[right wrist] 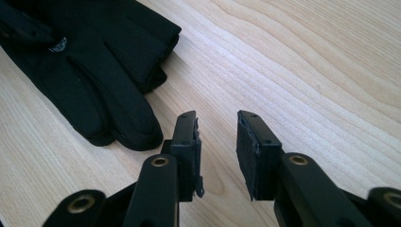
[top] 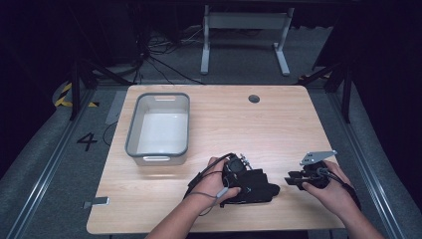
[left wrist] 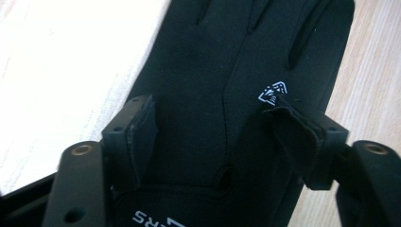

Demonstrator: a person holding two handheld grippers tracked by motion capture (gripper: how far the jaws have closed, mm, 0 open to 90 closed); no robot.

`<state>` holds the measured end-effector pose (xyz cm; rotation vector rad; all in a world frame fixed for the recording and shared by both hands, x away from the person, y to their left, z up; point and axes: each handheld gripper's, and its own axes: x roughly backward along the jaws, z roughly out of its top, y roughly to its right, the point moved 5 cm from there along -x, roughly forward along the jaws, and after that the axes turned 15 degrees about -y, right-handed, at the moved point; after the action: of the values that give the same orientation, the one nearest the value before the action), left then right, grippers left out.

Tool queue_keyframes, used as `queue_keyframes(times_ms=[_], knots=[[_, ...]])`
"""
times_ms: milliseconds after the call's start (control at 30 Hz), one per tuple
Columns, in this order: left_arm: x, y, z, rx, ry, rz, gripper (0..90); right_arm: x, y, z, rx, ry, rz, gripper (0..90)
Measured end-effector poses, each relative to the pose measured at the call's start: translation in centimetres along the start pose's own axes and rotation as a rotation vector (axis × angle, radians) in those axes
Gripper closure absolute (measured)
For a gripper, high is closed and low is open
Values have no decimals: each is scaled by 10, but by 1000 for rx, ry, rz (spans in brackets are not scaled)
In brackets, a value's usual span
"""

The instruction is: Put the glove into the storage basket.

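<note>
While the black glove (top: 255, 186) lies flat on the wooden table (top: 219, 124) near its front edge, about midway between the front corners, the left gripper (top: 249, 184) hangs right over it with its jaws standing wide. In the left gripper view the two pads (left wrist: 139, 127) straddle the back of the glove (left wrist: 227, 94) just above the cuff, one to each side of the centre seam, and neither presses on the fabric; the small white logo (left wrist: 273, 92) sits beside the far pad. The right gripper (top: 293, 180) waits near the front right corner, a little apart from the glove's fingertips. Its jaws are part open with nothing between them, and its own view shows bare wood under them and the glove's fingers (right wrist: 118, 94) off to one side.

The step in hand looks like the start of a pick-up: the left claw is placed for a pinch that has not yet been made. A grey bin (top: 159, 127) stands empty toward the back left corner, well apart from the glove, and it seems the likely place for it. The next move probably calls for lowering the left jaws until both pads meet the cloth, then closing on a fold of it. Thin, limp fabric may slip out or bunch, so the pinch should gather enough material before any lift.
</note>
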<state>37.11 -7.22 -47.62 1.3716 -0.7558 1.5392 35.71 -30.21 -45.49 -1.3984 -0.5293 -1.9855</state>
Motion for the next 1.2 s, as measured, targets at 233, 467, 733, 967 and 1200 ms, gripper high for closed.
queue_keyframes(times_ms=[233,467,733,967,1200], knots=[[-7,2,-2,-34,-8,-9,251,-2,-3,1,10,-1,13,685],[-10,7,-1,-51,-25,69,264,-1,-4,2,14,8,9,681],[-10,8,1,-34,-50,90,307,-4,-7,3,24,6,11,672],[-5,-1,0,7,-44,86,520,-5,-10,4,25,4,16,673],[-4,-3,1,45,-39,87,652,-4,-8,4,20,5,20,676]])
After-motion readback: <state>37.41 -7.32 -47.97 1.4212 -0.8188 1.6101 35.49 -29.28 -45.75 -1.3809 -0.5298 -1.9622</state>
